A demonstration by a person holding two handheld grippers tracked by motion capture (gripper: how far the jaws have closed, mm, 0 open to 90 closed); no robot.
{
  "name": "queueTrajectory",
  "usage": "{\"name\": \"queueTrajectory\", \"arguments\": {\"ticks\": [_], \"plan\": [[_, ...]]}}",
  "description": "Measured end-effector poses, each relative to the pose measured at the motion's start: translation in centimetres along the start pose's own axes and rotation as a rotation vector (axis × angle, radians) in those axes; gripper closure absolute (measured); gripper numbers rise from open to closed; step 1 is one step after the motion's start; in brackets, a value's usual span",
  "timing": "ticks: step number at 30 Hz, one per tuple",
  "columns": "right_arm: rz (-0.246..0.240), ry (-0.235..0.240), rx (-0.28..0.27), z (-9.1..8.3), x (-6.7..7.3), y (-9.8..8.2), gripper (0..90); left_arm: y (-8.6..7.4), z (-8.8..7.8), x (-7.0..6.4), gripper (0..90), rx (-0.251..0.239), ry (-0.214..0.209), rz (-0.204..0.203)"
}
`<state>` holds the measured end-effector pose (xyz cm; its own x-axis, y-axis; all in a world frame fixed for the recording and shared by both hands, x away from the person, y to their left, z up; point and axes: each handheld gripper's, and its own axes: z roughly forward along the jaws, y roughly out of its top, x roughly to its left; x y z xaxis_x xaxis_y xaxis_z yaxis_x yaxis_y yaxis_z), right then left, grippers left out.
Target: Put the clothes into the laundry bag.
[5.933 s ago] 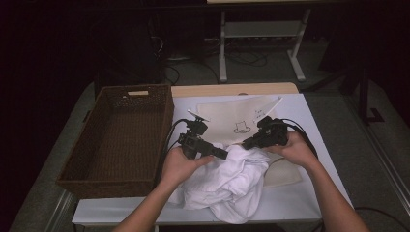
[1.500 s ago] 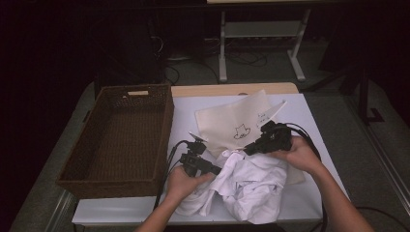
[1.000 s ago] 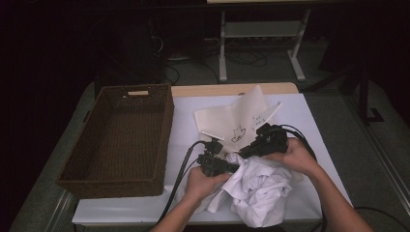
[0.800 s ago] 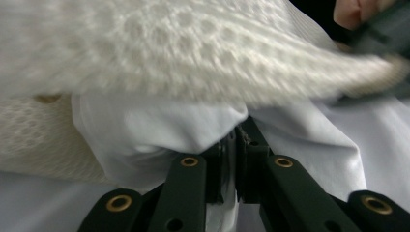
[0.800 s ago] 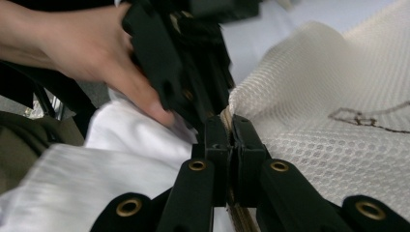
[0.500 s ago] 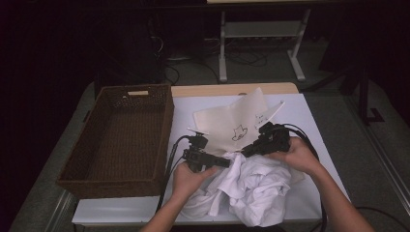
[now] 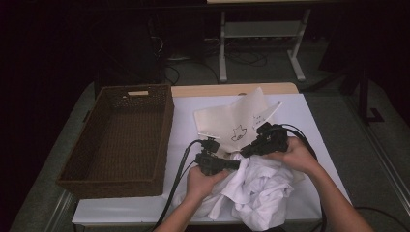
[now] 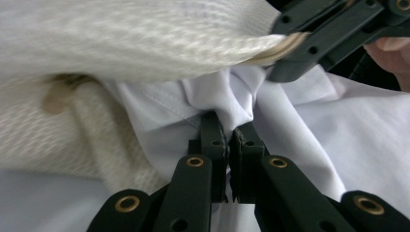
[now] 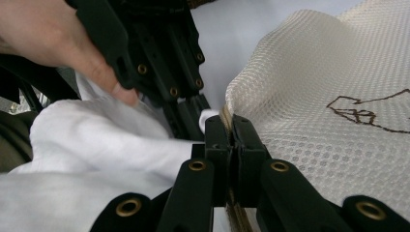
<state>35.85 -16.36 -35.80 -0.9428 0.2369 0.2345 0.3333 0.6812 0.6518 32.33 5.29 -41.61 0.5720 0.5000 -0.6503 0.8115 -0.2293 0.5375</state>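
High view: white garment (image 7: 261,191) lies crumpled at the near edge of the table (image 7: 314,111), half under the mouth of the cream mesh bag (image 7: 232,121); wicker basket (image 7: 121,135) stands off to the left, nothing in it.

Left gripper view: left gripper (image 8: 231,137) has its jaws pinched on a fold of the white garment. They have just opened and closed again, and cloth sits between the pads now. The bag's rim passes above and beyond the jaw tips.

Right gripper view: right gripper (image 9: 231,126) clamps the corded rim of the mesh bag between closed jaws; mesh runs off to the right of the tips, garment to their left, and the left gripper sits just beyond them.

Judged progress: early to middle. Bag mouth is held up and a grip on the garment is made; most of the cloth appears to lie outside the bag. Left to do: feed the garment in past the held rim, likely in several re-grips.
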Motion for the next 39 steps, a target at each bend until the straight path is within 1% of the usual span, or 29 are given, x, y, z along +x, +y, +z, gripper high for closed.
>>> {"name": "queueTrajectory", "arguments": {"ticks": [2,4,5,6,7,8,9,11,12,13,14,16,18,19,20,21,22,24,25,27,29,30,31,33,34,35,36,38,39], "plan": [[-0.003,0.000,-0.003,0.0,0.2,0.1,86.4,0.3,0.2,0.0,85.8,-0.022,0.003,-0.007],[-0.008,0.014,-0.014,-0.1,0.5,0.2,86.5,0.5,0.5,0.2,85.8,-0.065,0.025,-0.023],[-0.013,0.019,-0.021,-0.2,0.6,0.3,86.5,0.7,0.6,0.4,85.9,-0.091,0.040,-0.034],[-0.009,0.026,-0.030,-0.4,0.7,0.4,86.5,0.9,0.6,0.7,85.8,-0.105,0.059,-0.039],[-0.005,0.028,-0.041,-0.6,0.7,0.4,86.5,1.0,0.6,1.1,85.5,-0.117,0.073,-0.053],[0.000,0.025,-0.050,-0.8,0.6,0.3,86.5,1.1,0.6,1.5,84.8,-0.120,0.071,-0.067],[0.006,0.016,-0.049,-1.0,0.5,0.2,86.5,1.1,0.5,1.6,83.7,-0.113,0.066,-0.076],[0.012,0.005,-0.036,-1.0,0.3,-0.2,86.5,1.0,0.1,1.5,78.3,-0.090,0.085,-0.051],[0.013,0.003,-0.030,-1.0,0.2,-0.3,86.4,1.0,-0.2,1.4,73.9,-0.077,0.088,-0.044],[0.015,0.004,-0.025,-0.9,0.1,-0.3,86.4,0.9,-0.5,1.2,68.0,-0.065,0.084,-0.047],[0.013,0.003,-0.022,-0.8,0.0,-0.4,86.4,0.9,-1.0,1.1,63.3,-0.049,0.082,-0.038],[0.014,0.004,-0.020,-0.7,0.0,-0.3,86.4,0.7,-2.3,0.7,56.7,-0.036,0.083,-0.025],[0.016,0.003,-0.020,-0.6,-0.1,-0.3,86.4,0.5,-3.1,0.4,50.3,-0.010,0.057,-0.028],[0.017,0.002,-0.020,-0.6,-0.2,-0.3,86.4,0.4,-3.4,0.1,47.8,0.008,0.054,-0.018],[0.021,0.001,-0.018,-0.6,-0.2,-0.3,86.3,0.3,-3.7,-0.2,46.0,0.013,0.047,-0.009],[0.022,-0.001,-0.017,-0.6,-0.2,-0.2,86.3,0.2,-3.8,-0.4,44.3,0.013,0.020,-0.010],[0.019,-0.002,-0.016,-0.5,-0.3,-0.2,86.2,0.2,-3.8,-0.7,42.4,0.017,-0.010,-0.016],[0.021,-0.004,-0.015,-0.4,-0.3,-0.2,86.3,0.3,-3.0,-1.2,37.3,0.050,-0.063,-0.026],[0.023,-0.006,-0.011,-0.3,-0.3,-0.1,86.3,0.3,-2.4,-1.4,36.0,0.073,-0.073,-0.027],[0.019,-0.007,-0.006,-0.1,-0.3,-0.1,86.2,0.1,-0.7,-1.6,34.7,0.117,-0.046,-0.005],[0.017,-0.007,0.002,0.0,-0.2,0.0,86.2,-0.1,0.9,-1.4,35.8,0.145,-0.026,-0.019],[0.014,-0.008,0.007,0.0,-0.2,-0.1,86.2,-0.2,1.7,-1.2,38.9,0.142,-0.019,-0.026],[0.013,-0.007,0.011,0.0,-0.2,-0.1,86.2,-0.2,2.1,-1.1,45.2,0.139,-0.002,-0.018],[0.015,-0.010,0.019,0.0,-0.1,-0.2,86.3,-0.2,2.6,-1.0,63.2,0.109,0.028,0.003],[0.013,-0.011,0.021,0.0,-0.1,-0.3,86.2,-0.3,2.5,-1.0,72.8,0.082,0.051,0.012],[0.010,-0.009,0.019,0.0,0.0,-0.3,86.3,-0.2,2.4,-1.0,78.5,0.055,0.065,0.020],[0.012,-0.008,0.017,-0.1,0.0,-0.3,86.3,-0.2,2.1,-0.9,80.9,0.032,0.075,0.018],[0.004,-0.008,0.010,-0.3,0.2,-0.3,86.4,0.0,1.3,-0.7,82.6,-0.026,0.089,0.005],[0.001,-0.006,0.002,-0.5,0.4,-0.3,86.4,0.1,0.8,-0.7,82.9,-0.047,0.094,0.003]]}}
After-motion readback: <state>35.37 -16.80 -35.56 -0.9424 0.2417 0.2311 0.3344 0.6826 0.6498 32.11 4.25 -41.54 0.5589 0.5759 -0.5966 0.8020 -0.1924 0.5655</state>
